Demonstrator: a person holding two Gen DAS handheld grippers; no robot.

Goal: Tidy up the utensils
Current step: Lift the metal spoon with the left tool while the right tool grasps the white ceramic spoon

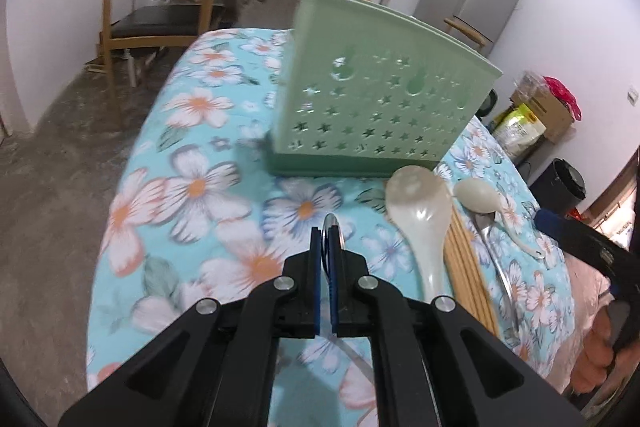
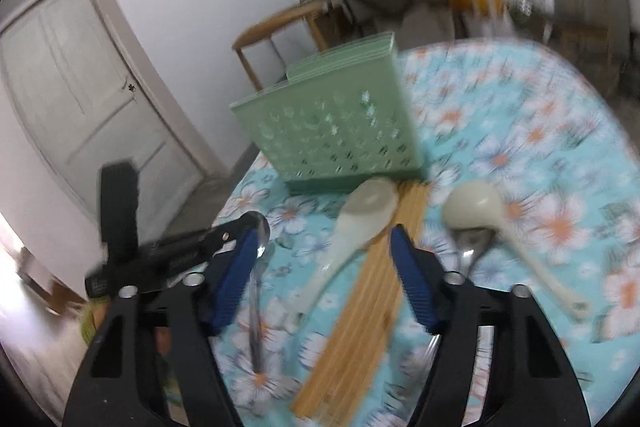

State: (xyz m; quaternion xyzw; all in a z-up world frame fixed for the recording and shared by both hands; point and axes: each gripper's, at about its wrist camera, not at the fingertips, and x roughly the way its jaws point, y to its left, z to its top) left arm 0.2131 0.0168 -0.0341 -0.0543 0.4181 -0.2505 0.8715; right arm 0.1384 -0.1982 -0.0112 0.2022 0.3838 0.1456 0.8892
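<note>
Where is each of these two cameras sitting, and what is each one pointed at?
Left wrist view: mounted on the left gripper, looking down along its fingers, shut on a metal spoon, toward the green utensil holder; a hand shows at right.
Right wrist view: mounted on the right gripper, jaws apart over the chopsticks; the left gripper enters from the left.
Both share the holder, the chopsticks, two pale spoons and the floral tablecloth.
</note>
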